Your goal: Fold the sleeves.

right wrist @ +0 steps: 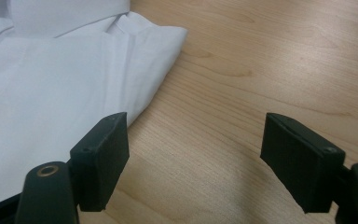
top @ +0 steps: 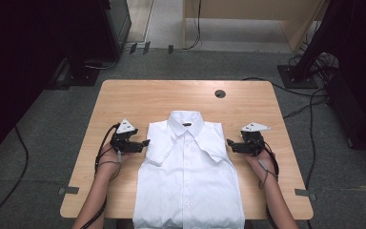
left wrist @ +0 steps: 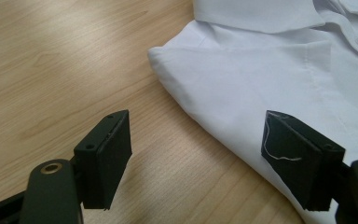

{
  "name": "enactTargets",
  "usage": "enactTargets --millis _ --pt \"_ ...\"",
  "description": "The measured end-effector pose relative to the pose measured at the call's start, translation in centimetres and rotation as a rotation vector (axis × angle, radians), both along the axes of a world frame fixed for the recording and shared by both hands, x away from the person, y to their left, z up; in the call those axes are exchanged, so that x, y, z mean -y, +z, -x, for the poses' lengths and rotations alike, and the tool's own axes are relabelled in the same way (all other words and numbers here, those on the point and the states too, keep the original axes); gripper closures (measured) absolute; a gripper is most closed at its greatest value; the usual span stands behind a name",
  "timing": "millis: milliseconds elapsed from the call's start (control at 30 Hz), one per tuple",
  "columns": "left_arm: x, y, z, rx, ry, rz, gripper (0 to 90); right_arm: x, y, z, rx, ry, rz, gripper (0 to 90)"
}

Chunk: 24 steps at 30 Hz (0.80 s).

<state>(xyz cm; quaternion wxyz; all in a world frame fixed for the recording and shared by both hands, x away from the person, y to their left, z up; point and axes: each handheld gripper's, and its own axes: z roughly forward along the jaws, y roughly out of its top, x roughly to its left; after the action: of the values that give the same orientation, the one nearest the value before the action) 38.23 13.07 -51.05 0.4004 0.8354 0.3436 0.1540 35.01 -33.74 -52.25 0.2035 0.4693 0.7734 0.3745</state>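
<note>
A white shirt (top: 188, 171) lay flat and buttoned at the centre of the wooden worktop (top: 124, 98), collar toward the top of the frame, hem at the lower edge, both short sleeves folded inward. The left gripper (top: 145, 142) sat at centre left, just beside the shirt's shoulder edge. Its jaws stood wide apart and held nothing; one jaw hung over the fabric edge. The right gripper (top: 228, 142) sat at centre right beside the opposite shoulder, jaws likewise spread and empty above bare wood.
</note>
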Motion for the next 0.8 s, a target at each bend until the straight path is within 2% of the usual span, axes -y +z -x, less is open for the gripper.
enactTargets --millis 333,533,800 --pt "0.7 0.0 0.0 -0.005 -0.011 -0.018 24.3 -0.3 0.4 0.0 0.007 0.006 0.004 23.7" --pt "1.0 0.1 0.1 -0.002 -0.017 -0.013 24.2 -0.5 0.5 0.0 0.017 0.015 0.016 23.7" --pt "1.5 0.1 0.2 0.009 -0.025 -0.017 24.2 -0.9 0.9 0.0 0.024 0.021 0.006 23.7"
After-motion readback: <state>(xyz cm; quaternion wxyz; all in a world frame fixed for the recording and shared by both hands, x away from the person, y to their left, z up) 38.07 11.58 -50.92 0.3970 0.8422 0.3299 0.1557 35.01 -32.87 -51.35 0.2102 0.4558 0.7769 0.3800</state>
